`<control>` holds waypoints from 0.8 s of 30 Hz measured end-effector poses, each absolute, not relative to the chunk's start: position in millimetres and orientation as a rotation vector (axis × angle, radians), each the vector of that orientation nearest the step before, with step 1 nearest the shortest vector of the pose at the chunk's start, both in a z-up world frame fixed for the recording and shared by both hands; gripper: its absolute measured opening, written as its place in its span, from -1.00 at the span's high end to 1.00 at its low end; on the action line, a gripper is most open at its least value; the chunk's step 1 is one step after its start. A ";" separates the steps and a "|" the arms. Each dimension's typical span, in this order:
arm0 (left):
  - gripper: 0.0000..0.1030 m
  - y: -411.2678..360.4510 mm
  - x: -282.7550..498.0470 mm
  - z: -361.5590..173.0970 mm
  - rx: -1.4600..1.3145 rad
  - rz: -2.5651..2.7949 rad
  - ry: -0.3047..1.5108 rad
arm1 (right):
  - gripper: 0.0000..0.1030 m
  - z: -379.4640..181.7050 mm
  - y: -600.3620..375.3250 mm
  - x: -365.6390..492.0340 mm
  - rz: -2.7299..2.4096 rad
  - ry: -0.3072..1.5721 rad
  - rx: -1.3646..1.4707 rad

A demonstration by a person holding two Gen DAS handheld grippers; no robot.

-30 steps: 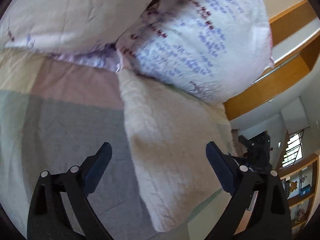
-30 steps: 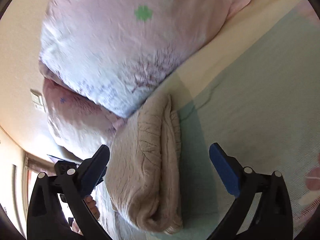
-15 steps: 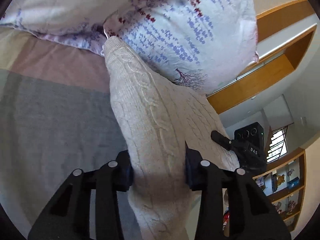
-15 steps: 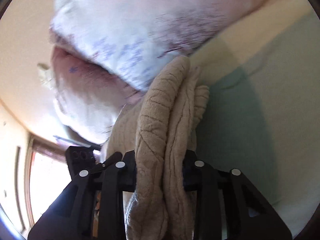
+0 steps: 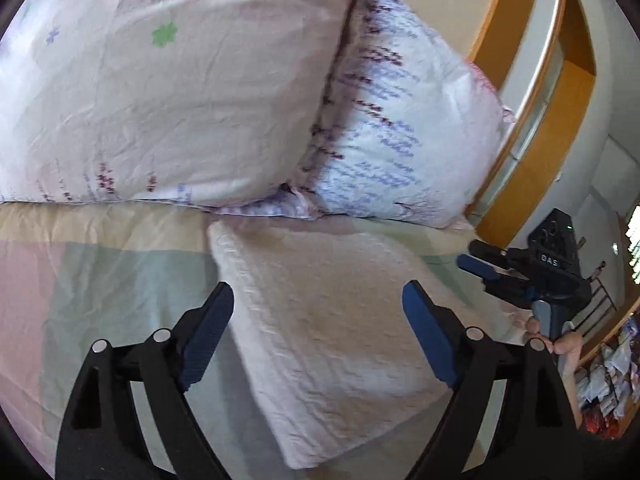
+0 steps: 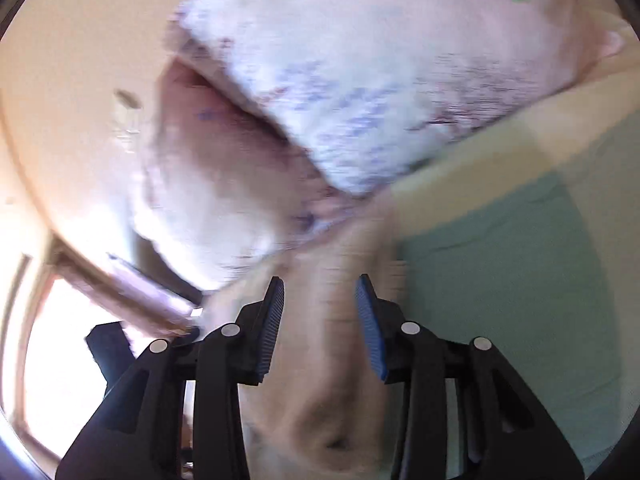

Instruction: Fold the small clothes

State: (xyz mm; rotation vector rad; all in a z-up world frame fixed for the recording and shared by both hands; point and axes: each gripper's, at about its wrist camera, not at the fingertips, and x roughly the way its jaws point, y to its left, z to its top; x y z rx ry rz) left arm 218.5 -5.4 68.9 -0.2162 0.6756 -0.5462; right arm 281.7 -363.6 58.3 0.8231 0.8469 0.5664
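Spread across everything as the ground, a pastel patchwork bedspread in pink, green and cream blocks. Propped along its far edge from 9 to 2 o'clock in the left wrist view, two pillows touching each other: a pale pink pillow with a green clover print at 11 o'clock, and a white pillow with purple and maroon stitching at 1 o'clock. Behind those at 2 o'clock, a wooden headboard frame.

Lay flat on the bedspread at centre, just below the pillows' seam, a folded cream knit sweater, its far edge near the pillows.

Hung over the sweater at 6 o'clock, the left gripper, blue pads spread wide to either side of the fabric, nothing pinched. Out at 3 o'clock past the sweater's edge, the right gripper, fingers parted, with a bare thumb on its handle below.

In the blurred right wrist view, the same right gripper at 6 o'clock, pads partly apart with the sweater between them; contact with the cloth impossible to tell through the smear. Green bedspread at 3 o'clock.
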 end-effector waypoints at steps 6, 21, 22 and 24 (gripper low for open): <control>-0.78 -60.4 195.5 37.7 -0.050 -0.562 0.750 | -0.07 50.8 -307.0 259.9 0.682 1.027 0.721; -0.96 -13.3 125.0 -4.8 0.027 -0.227 0.821 | -0.97 48.1 -294.1 163.4 0.301 0.924 0.364; -0.96 -9.5 124.9 -8.2 0.016 -0.215 0.835 | -0.97 42.6 -283.7 160.7 0.265 0.949 0.310; -0.96 -7.2 129.9 -14.0 0.007 -0.188 0.876 | -0.97 31.3 -267.6 163.9 0.223 0.987 0.217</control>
